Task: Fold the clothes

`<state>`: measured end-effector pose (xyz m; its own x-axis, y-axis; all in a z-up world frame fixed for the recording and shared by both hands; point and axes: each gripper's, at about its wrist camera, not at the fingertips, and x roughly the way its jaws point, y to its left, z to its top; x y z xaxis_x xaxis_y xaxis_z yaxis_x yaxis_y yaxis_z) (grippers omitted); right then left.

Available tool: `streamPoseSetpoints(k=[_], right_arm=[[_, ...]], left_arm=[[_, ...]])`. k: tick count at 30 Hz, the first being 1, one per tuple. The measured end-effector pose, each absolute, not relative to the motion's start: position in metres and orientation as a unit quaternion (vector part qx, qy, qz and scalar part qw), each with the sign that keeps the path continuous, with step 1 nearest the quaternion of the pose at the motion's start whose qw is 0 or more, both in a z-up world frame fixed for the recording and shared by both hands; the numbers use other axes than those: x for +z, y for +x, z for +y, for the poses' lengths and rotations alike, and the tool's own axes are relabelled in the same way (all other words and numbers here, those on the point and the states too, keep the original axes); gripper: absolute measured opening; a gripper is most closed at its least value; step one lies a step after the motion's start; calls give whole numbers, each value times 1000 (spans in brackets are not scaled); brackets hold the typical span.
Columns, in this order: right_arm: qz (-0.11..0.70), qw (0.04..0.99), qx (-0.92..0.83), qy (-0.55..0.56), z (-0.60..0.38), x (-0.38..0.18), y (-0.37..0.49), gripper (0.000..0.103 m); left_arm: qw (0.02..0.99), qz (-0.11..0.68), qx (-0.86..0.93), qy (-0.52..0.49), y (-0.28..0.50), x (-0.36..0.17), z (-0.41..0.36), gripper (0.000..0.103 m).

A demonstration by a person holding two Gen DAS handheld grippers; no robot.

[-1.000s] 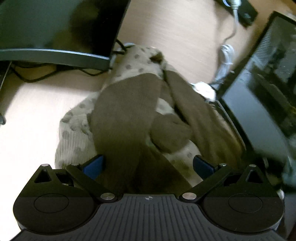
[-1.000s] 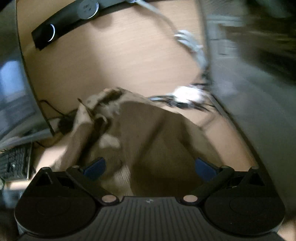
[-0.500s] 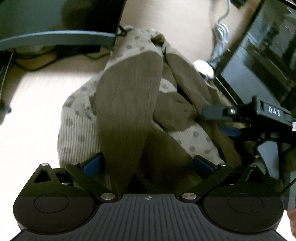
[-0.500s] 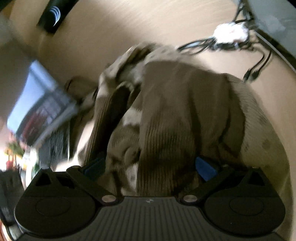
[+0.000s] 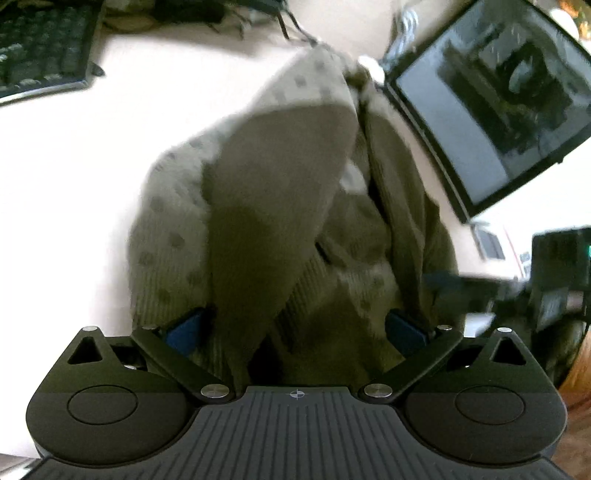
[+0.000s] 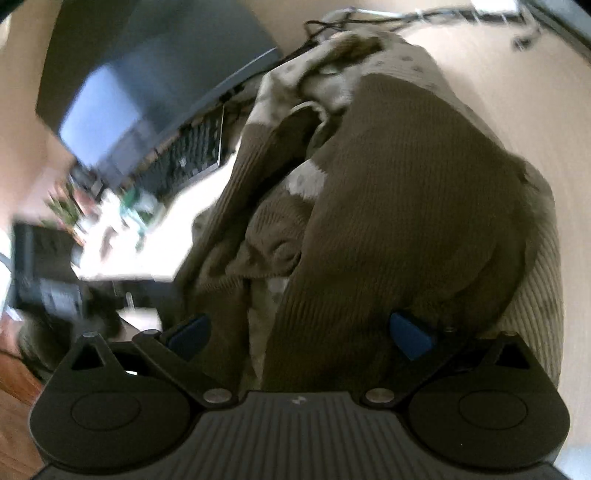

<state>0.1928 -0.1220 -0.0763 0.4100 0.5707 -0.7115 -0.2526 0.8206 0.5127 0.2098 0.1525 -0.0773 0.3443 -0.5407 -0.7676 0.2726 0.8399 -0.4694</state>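
Note:
A knitted sweater (image 5: 280, 206), beige with brown dots and dark brown sleeves, lies bunched on the light wooden desk (image 5: 92, 158). My left gripper (image 5: 295, 328) is open, its blue-padded fingers (image 5: 184, 328) spread wide on either side of the sweater's near edge, with cloth bunched between them. In the right wrist view the same sweater (image 6: 399, 206) fills the frame. My right gripper (image 6: 299, 328) is open as well, its blue pads (image 6: 410, 332) straddling the brown ribbed cloth. The fingertips are partly hidden by the cloth.
A dark keyboard (image 5: 40, 48) lies at the far left of the desk and a dark monitor (image 5: 491, 96) stands at the right. In the right wrist view a monitor (image 6: 147, 85) and keyboard (image 6: 188, 158) sit left of the sweater, and cables (image 6: 443, 14) run behind it.
Both grippers have swung around the sweater: the left view now shows the keyboard, the right view the monitor and keyboard. Both stay open around the cloth. The frames are motion-blurred.

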Motion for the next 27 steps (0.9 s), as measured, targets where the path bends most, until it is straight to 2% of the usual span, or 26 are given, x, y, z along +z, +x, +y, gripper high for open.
streamPoseSetpoints(k=[6, 7, 8, 9, 12, 14, 15, 16, 18, 22, 23, 25, 26, 27], right_arm=[[470, 857, 179, 112, -106, -65, 184, 103], [457, 872, 151, 92, -105, -62, 184, 103], [443, 885, 122, 73, -104, -59, 184, 103], [427, 899, 91, 39, -100, -55, 181, 103], [386, 920, 26, -60, -78, -47, 174, 103], [386, 920, 25, -65, -65, -49, 177, 103], [393, 916, 31, -68, -58, -53, 179, 103], [401, 912, 37, -79, -51, -58, 182, 103], [411, 904, 41, -107, -44, -62, 181, 98], [414, 897, 44, -148, -52, -56, 183, 97], [417, 895, 50, -152, -54, -56, 185, 93], [440, 883, 82, -142, -58, -59, 192, 72], [455, 875, 101, -130, -61, -61, 195, 51], [468, 868, 118, -119, -63, -62, 197, 41]], left_arm=[[842, 479, -238, -65, 225, -72, 134, 100], [843, 478, -242, -48, 226, -73, 129, 96], [843, 478, -244, -33, 225, -74, 124, 82], [843, 479, -245, -19, 225, -75, 118, 76], [847, 471, -247, 0, 223, -75, 111, 69], [852, 465, -242, 4, 225, -75, 111, 37], [854, 462, -238, 2, 227, -73, 112, 28], [858, 457, -234, -5, 231, -69, 118, 12], [872, 436, -219, -21, 241, -54, 138, 9], [919, 362, -152, -9, 271, -7, 185, 8], [927, 349, -137, -7, 279, 2, 197, 8], [937, 330, -111, 0, 293, 15, 216, 8], [939, 329, -101, 1, 298, 15, 222, 8], [939, 330, -92, 1, 301, 14, 227, 7]])
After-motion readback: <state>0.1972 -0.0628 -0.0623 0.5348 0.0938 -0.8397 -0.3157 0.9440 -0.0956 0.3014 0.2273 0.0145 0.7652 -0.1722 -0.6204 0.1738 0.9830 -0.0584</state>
